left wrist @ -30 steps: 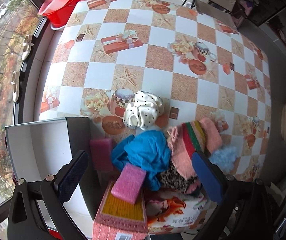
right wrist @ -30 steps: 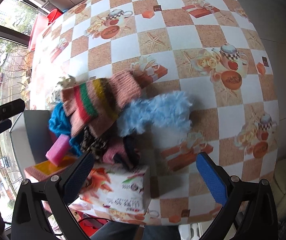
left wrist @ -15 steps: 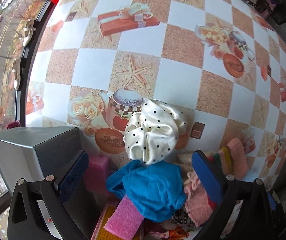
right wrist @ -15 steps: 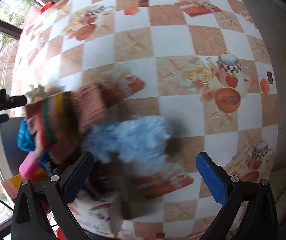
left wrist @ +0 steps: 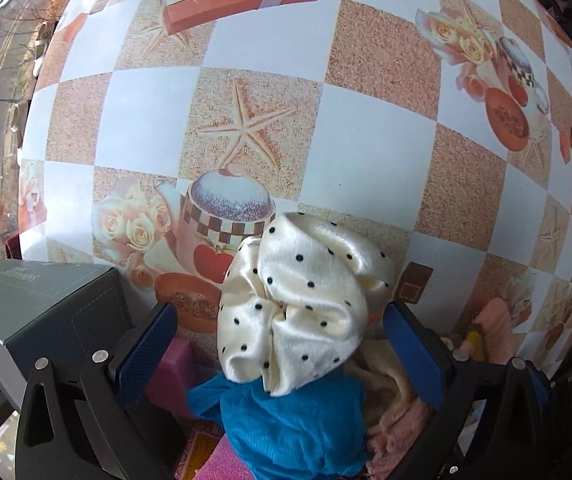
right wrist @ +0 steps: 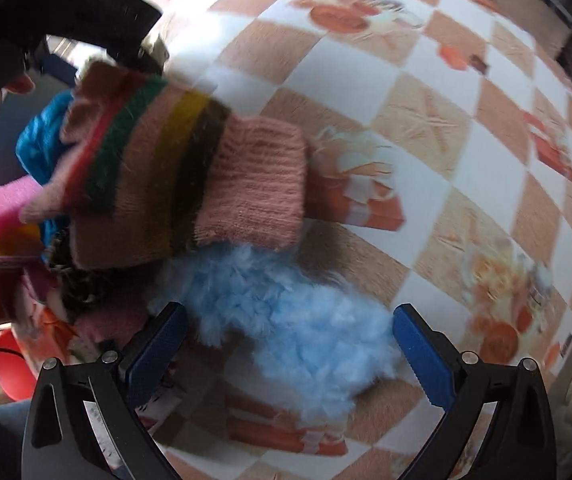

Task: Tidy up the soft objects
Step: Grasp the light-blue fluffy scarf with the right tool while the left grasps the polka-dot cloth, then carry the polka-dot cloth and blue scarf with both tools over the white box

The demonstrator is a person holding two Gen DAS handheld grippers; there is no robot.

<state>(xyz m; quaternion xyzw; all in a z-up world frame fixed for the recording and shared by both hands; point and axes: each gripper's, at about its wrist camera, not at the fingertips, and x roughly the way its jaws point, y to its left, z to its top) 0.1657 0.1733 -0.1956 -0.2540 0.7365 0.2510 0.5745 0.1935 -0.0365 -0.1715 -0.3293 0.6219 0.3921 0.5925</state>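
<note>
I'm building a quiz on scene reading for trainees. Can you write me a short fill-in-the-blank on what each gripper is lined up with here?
1. The left gripper has its open jaws on either side of a cream cloth with black ____.
2. Under that cloth lies a crumpled ____ fabric.
3. The right gripper has its open jaws on either side of a fluffy light ____ item.
4. The striped knit piece lies ____ the fluffy item.

Missing words: dots; blue; blue; touching

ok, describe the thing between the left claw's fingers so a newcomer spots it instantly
On the checkered tablecloth, look at the pile of fabrics at the near edge. At its far end, above the blue cloth, sits a shiny cream scrunchie. It is the only item with black polka dots.
</note>
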